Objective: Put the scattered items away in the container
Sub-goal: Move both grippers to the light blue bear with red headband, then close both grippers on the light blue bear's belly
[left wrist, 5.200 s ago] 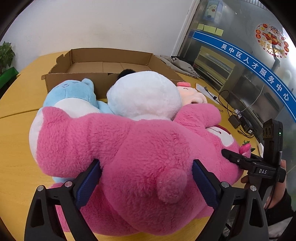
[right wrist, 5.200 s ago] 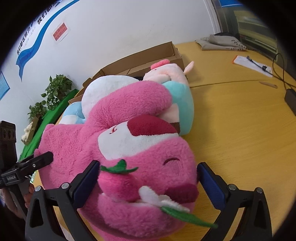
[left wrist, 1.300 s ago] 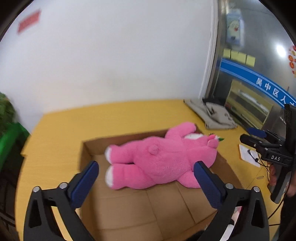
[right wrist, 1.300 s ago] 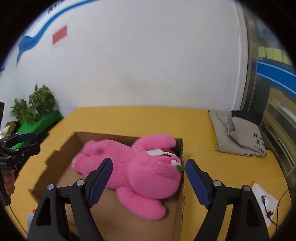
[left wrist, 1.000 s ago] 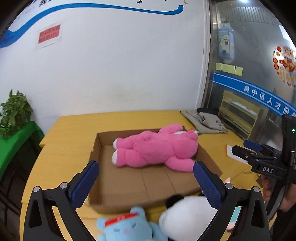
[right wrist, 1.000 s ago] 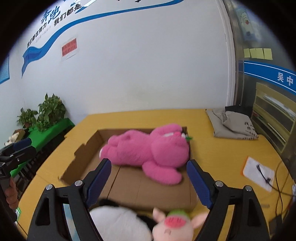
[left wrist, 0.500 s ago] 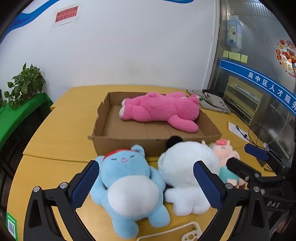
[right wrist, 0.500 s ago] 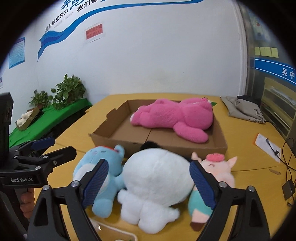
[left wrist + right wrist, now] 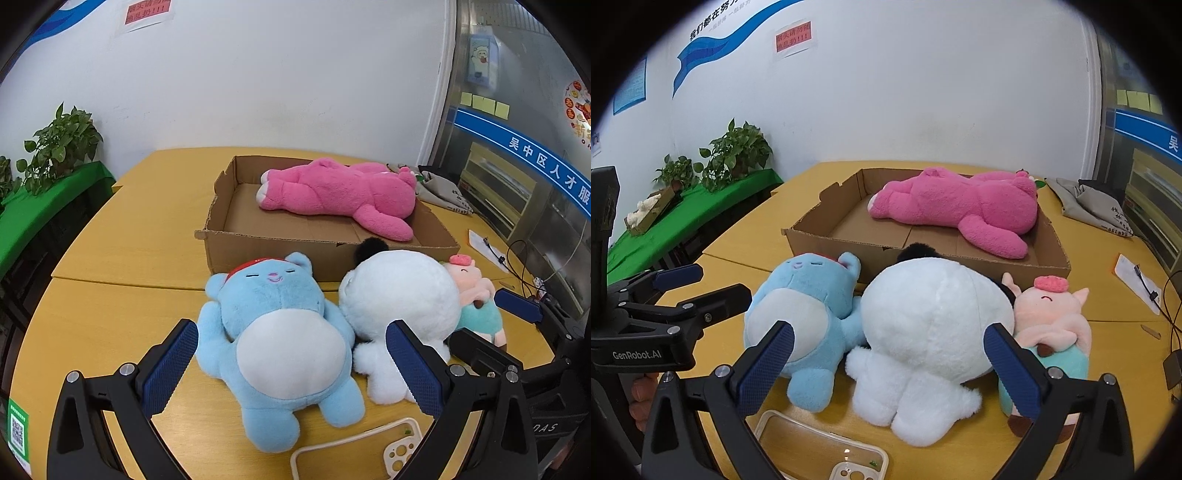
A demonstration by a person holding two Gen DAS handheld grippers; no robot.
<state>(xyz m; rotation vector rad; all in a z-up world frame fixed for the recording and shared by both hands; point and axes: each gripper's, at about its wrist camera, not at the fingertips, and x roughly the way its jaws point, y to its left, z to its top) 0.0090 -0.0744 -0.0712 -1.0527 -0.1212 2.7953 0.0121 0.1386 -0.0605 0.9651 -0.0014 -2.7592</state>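
Hovering low over the yellow table [image 9: 122, 236], I have my left gripper [image 9: 291, 363] spread wide, its blue pads [image 9: 168, 363] flanking the blue plush bear [image 9: 275, 332] without touching it. The bear lies on its back, white belly up, just in front of the cardboard box [image 9: 266, 254]. Pressed against the bear's side is the white round plush [image 9: 399, 302], and tucked against the far side of that one is the small pink pig plush [image 9: 471, 284], which leans on something teal. All three sit on the table outside the box. The big pink plush [image 9: 343, 194] is already inside the box, stretched along its far wall.

My right gripper [image 9: 890, 365] is also wide apart and holds nothing; its pads [image 9: 1012, 371] straddle the white round plush from behind. From that camera I see the left gripper off to the side near the bear. A clear phone case [image 9: 827, 452] lies flat on the table just beneath the grippers, near the bear's feet. A grey cloth bag [image 9: 1089, 206] rests beyond the box, and potted plants [image 9: 737, 155] stand on a green-covered bench by the wall.
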